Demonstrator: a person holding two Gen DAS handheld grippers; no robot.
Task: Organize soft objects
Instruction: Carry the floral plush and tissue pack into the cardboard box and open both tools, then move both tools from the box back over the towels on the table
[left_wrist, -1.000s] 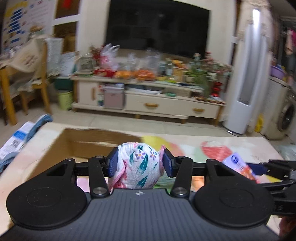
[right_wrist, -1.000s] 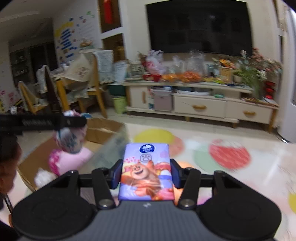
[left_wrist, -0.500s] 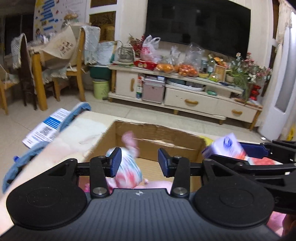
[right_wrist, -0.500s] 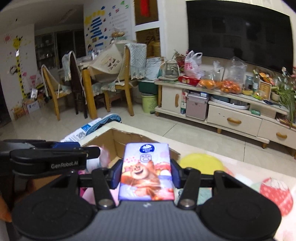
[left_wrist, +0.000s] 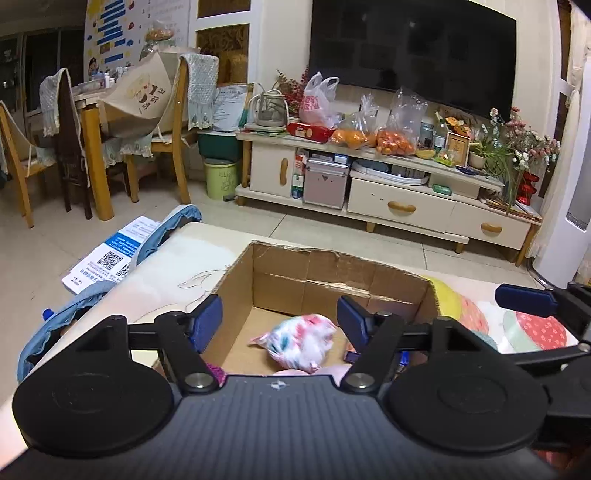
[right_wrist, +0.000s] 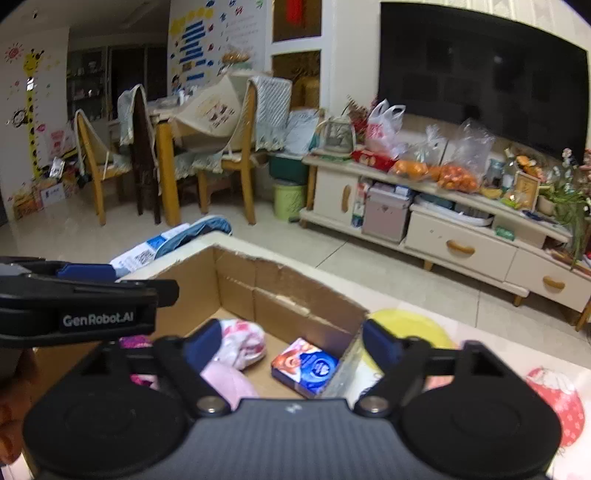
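A: What is the biggest thing in front of the two cameras?

B: The television (left_wrist: 412, 51) on the far wall, with the long cream cabinet (left_wrist: 388, 195) below it, loaded with bags of oranges (left_wrist: 397, 144). To the far left stand wooden chairs (left_wrist: 177, 122) at a dining table.

A: And nearer?

B: A table with a patterned mat (right_wrist: 480, 354) carries an open cardboard box (left_wrist: 332, 273). The box sits near the table's left end, its torn far wall upright.

A: What lies inside the box?

B: A floral cloth bundle (left_wrist: 303, 341) rests on the box floor, blurred in the left wrist view. In the right wrist view the same bundle lies toward the left, just beyond a pale pink soft item (right_wrist: 229, 384). A tissue pack (right_wrist: 306, 365) with a blue and orange wrapper lies near the box's right wall, well apart from the bundle.

A: How do the grippers stand?

B: The left gripper (left_wrist: 280, 321) hangs above the near edge of the box with its jaws spread wide and nothing between them. The right gripper (right_wrist: 291, 343) is likewise released, its blue pads (right_wrist: 201, 343) wide apart over the box, gripping nothing. In the right wrist view the left tool reaches in from the left edge.

A: Anything beside the table?

B: A printed leaflet (left_wrist: 107, 258) and blue fabric (left_wrist: 173, 225) lie at the table's left side.
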